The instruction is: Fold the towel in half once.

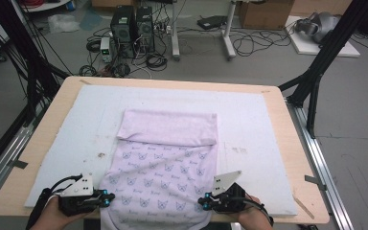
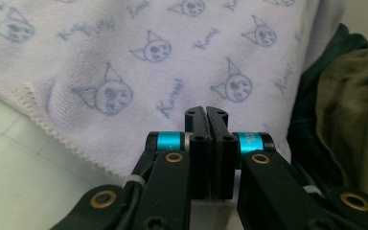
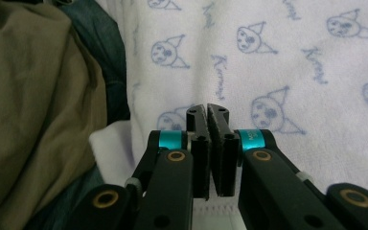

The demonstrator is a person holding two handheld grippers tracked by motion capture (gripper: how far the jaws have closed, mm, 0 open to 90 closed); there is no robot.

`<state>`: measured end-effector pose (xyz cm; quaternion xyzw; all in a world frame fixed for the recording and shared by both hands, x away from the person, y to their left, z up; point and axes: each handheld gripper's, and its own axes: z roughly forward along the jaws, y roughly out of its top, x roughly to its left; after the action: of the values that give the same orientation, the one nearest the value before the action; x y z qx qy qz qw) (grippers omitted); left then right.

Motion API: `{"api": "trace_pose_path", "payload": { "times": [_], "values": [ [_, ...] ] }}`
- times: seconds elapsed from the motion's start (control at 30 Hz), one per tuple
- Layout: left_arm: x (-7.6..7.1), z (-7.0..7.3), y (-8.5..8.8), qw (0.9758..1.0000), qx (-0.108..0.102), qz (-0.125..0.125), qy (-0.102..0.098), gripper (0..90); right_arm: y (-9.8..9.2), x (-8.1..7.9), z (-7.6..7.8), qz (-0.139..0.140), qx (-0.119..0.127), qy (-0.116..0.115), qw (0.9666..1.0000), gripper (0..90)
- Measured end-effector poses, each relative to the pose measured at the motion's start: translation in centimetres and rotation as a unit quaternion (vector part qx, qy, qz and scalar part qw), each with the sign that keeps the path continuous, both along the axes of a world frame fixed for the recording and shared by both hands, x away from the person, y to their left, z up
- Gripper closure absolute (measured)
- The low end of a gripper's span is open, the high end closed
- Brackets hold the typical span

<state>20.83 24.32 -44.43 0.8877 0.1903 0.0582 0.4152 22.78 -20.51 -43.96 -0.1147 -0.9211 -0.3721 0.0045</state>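
2 tongs, left [image 1: 106, 196] and right [image 1: 202, 201], pinch the towel [image 1: 165, 158] edges.

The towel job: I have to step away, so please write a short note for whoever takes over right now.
Left gripper: jaws shut at the near left edge of the towel; whether they pinch cloth, I cannot tell.
Right gripper: jaws shut at the near right edge, with the hem under them in the right gripper view; a grip on it is not certain either.
Towel: lilac with a cat print, lying on the white pad, near end hanging over the table's edge.
Done: the far end is already folded back over itself.
Left: probably check both grips, then fold the near end.
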Motion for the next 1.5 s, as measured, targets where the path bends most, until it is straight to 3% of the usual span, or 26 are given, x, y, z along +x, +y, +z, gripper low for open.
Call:
{"api": "trace_pose_path", "payload": {
  "times": [0.13, 0.17, 0.23, 0.3, 0.37, 0.47, 0.5, 0.57, 0.6, 0.63, 0.7, 0.8, 0.87, 0.97, 1.13, 1.37, 1.5],
  "values": [
    [-1.0, 0.2, -0.3, 0.9993, -0.016, -0.03, 0.013, 86.9, -1.7, -0.1, 0.8, 0.002, 0.006, 0.004, 1.0, 89.1],
    [-1.2, 0.4, -0.4, 0.9994, -0.015, -0.031, 0.005, 84.0, -2.2, -0.2, 1.2, -0.003, 0.013, 0.003, 0.9999, 89.0],
    [-1.0, 0.7, -0.2, 0.9997, -0.016, -0.019, 0.0, 69.0, -2.8, -0.1, 1.8, -0.013, 0.023, 0.003, 0.9997, 87.2],
    [-0.6, 0.8, -0.1, 0.9998, -0.018, -0.008, -0.005, 65.5, -2.6, -0.2, 2.0, -0.019, 0.031, 0.001, 0.9993, 73.1],
    [-0.4, 0.6, -0.3, 0.9999, -0.008, -0.002, -0.005, 60.8, -2.1, -0.2, 1.6, -0.019, 0.041, 0.003, 0.999, 68.0],
    [-0.6, 0.1, -0.6, 0.9996, 0.02, -0.007, -0.02, 64.4, -1.5, 0.0, 0.9, -0.015, 0.034, -0.006, 0.9993, 66.7],
    [-0.7, 0.1, -0.4, 0.9996, 0.016, -0.014, -0.018, 72.7, -1.4, 0.0, 0.6, -0.012, 0.027, -0.004, 0.9996, 69.0],
    [-0.8, 0.2, 0.0, 0.9995, 0.022, -0.015, -0.018, 82.4, -1.1, -0.2, 0.0, -0.002, 0.006, -0.002, 1.0, 78.7],
    [-0.9, 0.2, 0.2, 0.9996, 0.02, -0.012, -0.016, 83.8, -1.1, -0.3, -0.2, 0.001, 0.01, -0.004, 0.9999, 87.4],
    [-1.0, 0.2, 0.5, 0.9996, 0.02, -0.012, -0.015, 84.1, -1.2, -0.5, -0.2, 0.008, 0.011, 0.012, 0.9998, 87.3],
    [-1.3, 0.3, 0.9, 0.9997, 0.018, -0.012, -0.01, 82.7, -1.4, -0.7, 0.0, 0.018, 0.011, 0.015, 0.9997, 87.0],
    [-1.1, 0.6, 1.5, 1.0, 0.006, -0.007, -0.003, 77.5, -2.2, -0.2, 0.8, -0.002, 0.04, 0.013, 0.9991, 82.2],
    [-0.2, 1.3, 1.6, 0.9999, 0.001, 0.008, -0.013, 70.9, -2.6, 1.1, 1.9, -0.037, 0.051, -0.006, 0.998, 75.8],
    [2.0, 2.7, 1.4, 0.9985, -0.013, 0.036, -0.038, 65.7, -2.7, 3.3, 3.3, -0.067, 0.053, -0.027, 0.996, 69.8],
    [6.4, 3.9, 0.8, 0.9955, -0.029, 0.07, -0.058, 64.5, -3.3, 7.8, 4.3, -0.113, 0.061, -0.038, 0.991, 65.8],
    [12.4, 3.9, -0.2, 0.9924, -0.029, 0.108, -0.05, 60.1, -3.5, 13.3, 4.5, -0.144, 0.055, -0.038, 0.9873, 61.2],
    [15.0, 3.6, -0.1, 0.9901, -0.035, 0.131, -0.036, 56.1, -3.8, 15.9, 4.0, -0.161, 0.056, -0.02, 0.9851, 56.4]
  ]
}}
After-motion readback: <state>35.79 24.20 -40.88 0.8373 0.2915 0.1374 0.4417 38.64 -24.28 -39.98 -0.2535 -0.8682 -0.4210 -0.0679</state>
